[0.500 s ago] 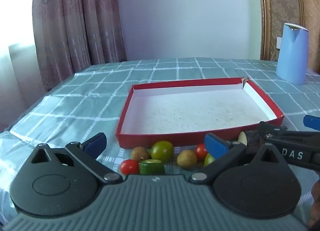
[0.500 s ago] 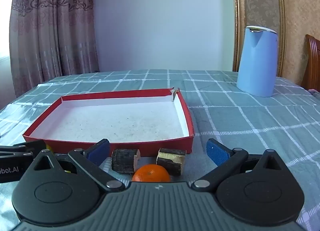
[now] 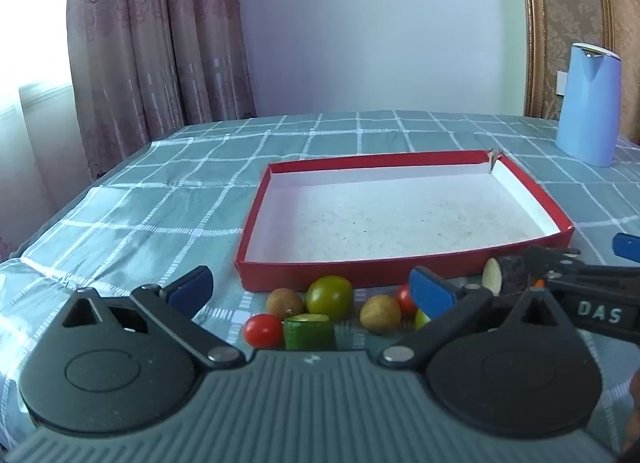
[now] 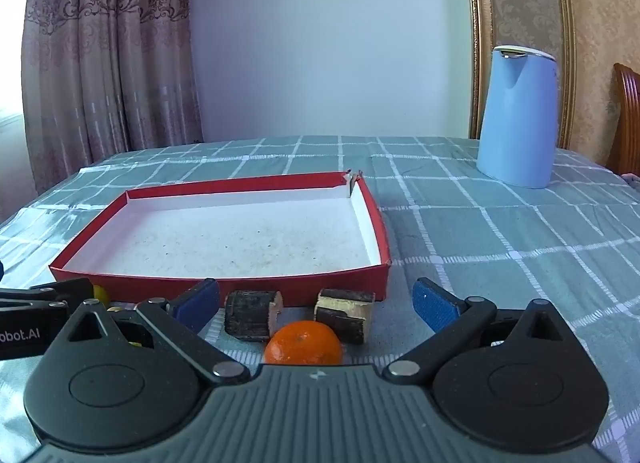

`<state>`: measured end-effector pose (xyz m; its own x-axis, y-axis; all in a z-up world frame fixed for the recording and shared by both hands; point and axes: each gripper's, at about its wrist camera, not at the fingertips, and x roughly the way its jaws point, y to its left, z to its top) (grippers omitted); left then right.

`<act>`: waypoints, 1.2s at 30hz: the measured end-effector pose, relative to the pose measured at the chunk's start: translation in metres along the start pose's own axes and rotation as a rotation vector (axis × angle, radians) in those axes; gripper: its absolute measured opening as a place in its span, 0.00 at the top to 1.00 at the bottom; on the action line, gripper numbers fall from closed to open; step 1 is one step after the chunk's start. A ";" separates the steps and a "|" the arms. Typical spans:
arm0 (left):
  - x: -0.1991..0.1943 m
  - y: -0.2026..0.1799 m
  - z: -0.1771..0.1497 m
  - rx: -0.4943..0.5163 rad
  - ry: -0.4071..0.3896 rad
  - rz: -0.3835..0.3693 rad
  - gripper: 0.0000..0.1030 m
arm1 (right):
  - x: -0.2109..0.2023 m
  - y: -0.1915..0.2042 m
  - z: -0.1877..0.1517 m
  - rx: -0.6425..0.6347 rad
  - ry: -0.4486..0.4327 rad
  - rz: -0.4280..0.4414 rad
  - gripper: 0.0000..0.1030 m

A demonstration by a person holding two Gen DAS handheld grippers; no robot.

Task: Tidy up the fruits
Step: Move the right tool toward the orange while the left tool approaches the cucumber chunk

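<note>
Your left gripper (image 3: 310, 291) and right gripper (image 4: 316, 301) both have jaws released, with the fruits (image 3: 330, 297) and orange (image 4: 303, 343) at 12 o'clock, just before the red tray (image 4: 352, 277).

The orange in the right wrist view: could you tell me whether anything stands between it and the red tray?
Yes. Two dark cut pieces, the left piece and the right piece, lie between the orange and the red tray, whose near wall also rises there. The right tongs stand open around the orange.
</note>
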<state>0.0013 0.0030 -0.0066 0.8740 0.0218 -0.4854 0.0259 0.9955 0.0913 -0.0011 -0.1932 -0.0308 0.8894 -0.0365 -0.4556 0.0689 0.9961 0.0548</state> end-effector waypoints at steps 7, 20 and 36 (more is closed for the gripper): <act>0.004 0.001 -0.001 -0.002 -0.001 -0.005 0.00 | 0.002 -0.002 -0.003 0.015 0.008 -0.002 0.00; 0.008 -0.002 -0.004 0.008 0.014 -0.017 0.00 | 0.005 -0.006 -0.006 0.025 0.008 -0.005 0.00; 0.014 0.000 -0.007 0.017 0.027 -0.025 0.00 | 0.006 -0.007 -0.008 0.034 0.019 0.015 0.00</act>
<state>0.0101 0.0036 -0.0194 0.8598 -0.0004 -0.5106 0.0561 0.9940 0.0937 -0.0003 -0.1995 -0.0412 0.8817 -0.0200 -0.4714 0.0714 0.9933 0.0913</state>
